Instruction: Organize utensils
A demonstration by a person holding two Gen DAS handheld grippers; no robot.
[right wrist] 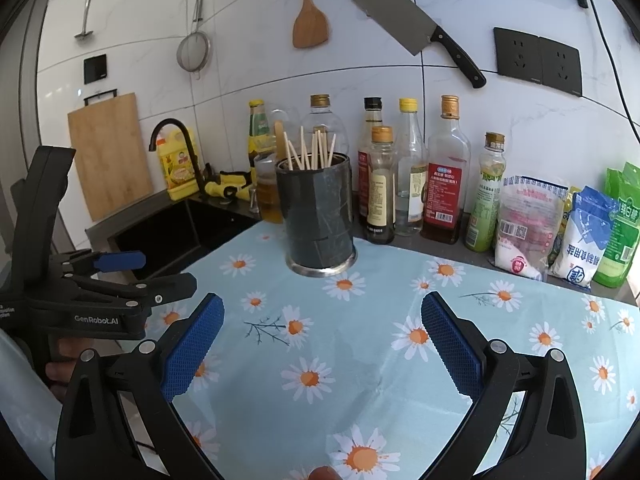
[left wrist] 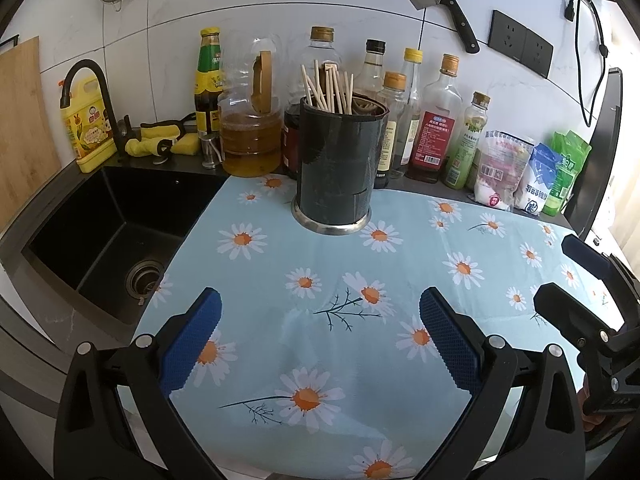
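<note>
Now your left gripper (left wrist: 320, 344) and right gripper (right wrist: 322, 344) gape apart, holding nothing, well short of dark cylindrical holder (left wrist: 335, 168) bristling with pale wooden chopsticks (left wrist: 326, 88).

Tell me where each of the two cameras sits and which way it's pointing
Left wrist view: sits on the left gripper, looks across the daisy cloth to the utensil holder of chopsticks; its open blue pads show, with the right gripper at right.
Right wrist view: sits on the right gripper, faces the same holder from further right; its open pads, the left gripper and the person's fingers show.
Shared: holder, bottles, cleaver, sink.
</note>
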